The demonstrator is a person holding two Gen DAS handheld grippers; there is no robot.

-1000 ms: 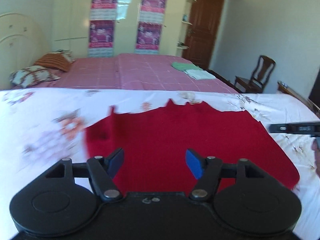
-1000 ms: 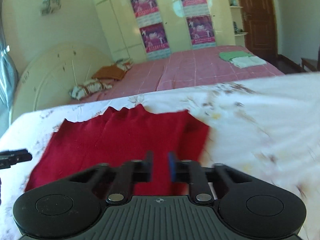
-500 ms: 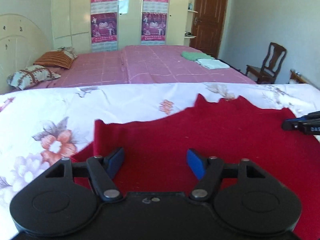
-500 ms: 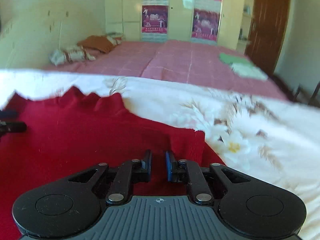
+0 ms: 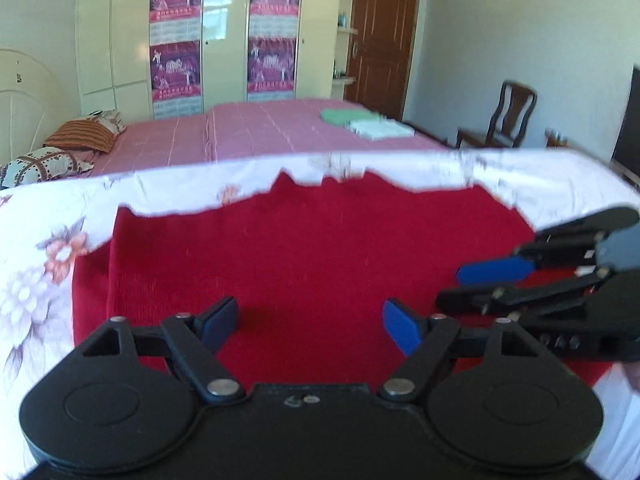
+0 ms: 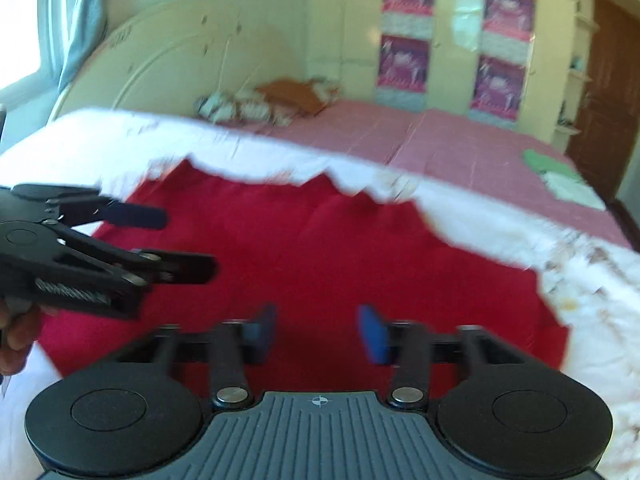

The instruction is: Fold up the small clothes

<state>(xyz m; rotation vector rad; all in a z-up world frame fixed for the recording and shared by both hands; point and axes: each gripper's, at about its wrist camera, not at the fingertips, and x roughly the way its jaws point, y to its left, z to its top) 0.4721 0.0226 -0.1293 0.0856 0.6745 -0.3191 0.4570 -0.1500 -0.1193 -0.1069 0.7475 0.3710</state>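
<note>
A red garment point(image 5: 312, 256) lies flat on the white floral bedspread point(image 5: 36, 280), its far edge jagged; it also shows in the right wrist view point(image 6: 328, 248). My left gripper point(image 5: 310, 322) is open and empty, low over the garment's near middle. My right gripper point(image 6: 316, 330) is open and empty over the garment's near edge. Each gripper shows in the other's view: the right one point(image 5: 480, 286) at the right side, the left one point(image 6: 188, 240) at the left side. Both stand close together over the cloth.
A second bed with a pink cover point(image 5: 260, 132) stands behind, with folded green and white clothes point(image 5: 364, 124) and pillows point(image 5: 60, 148) on it. A wardrobe with posters point(image 5: 224, 40), a brown door point(image 5: 380, 36) and a wooden chair point(image 5: 504, 120) line the far wall.
The right gripper has opened and swung left towards the garment's middle. The left gripper stayed open and shifted right, so both grippers now stand side by side.
</note>
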